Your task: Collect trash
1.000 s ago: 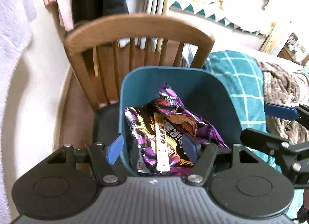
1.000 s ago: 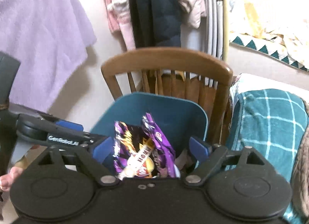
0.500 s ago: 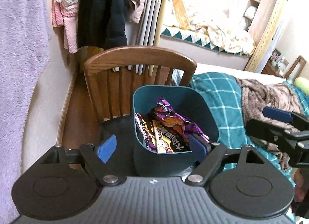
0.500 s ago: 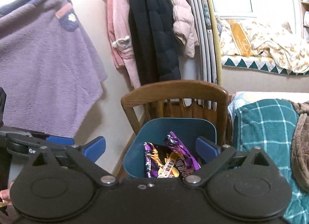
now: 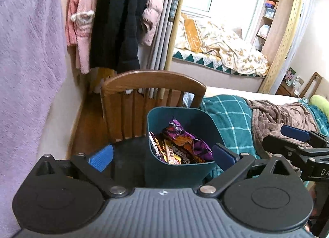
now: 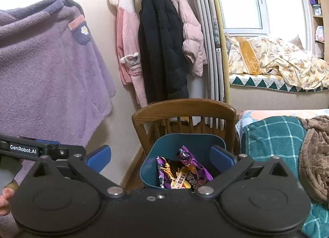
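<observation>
Nearest the lens, the left gripper [image 5: 162,155] has its blue pads spread wide and holds nothing; the right gripper [image 6: 160,159] is likewise wide apart and empty, the two tools hanging side by side. Just beyond them the teal bin [image 5: 207,123] stands on the dark seat of the wooden chair [image 5: 153,79], and the trash, a purple snack wrapper [image 5: 185,145], lies inside it with a yellow-striped packet against its front face (the wrapper's crumpled top pokes up but stays below the rim). By my reading the drop is done and the step in hand is pulling clear, so the good way is to back both grippers straight away from the bin without brushing its rim, since it looks light and sits near the seat's right side. Beyond the chair, a teal checked blanket [image 5: 230,112] and a brown throw [image 5: 277,119] cover the bed, coats [image 6: 162,38] hang on the wall, and no further trash shows among them
</observation>
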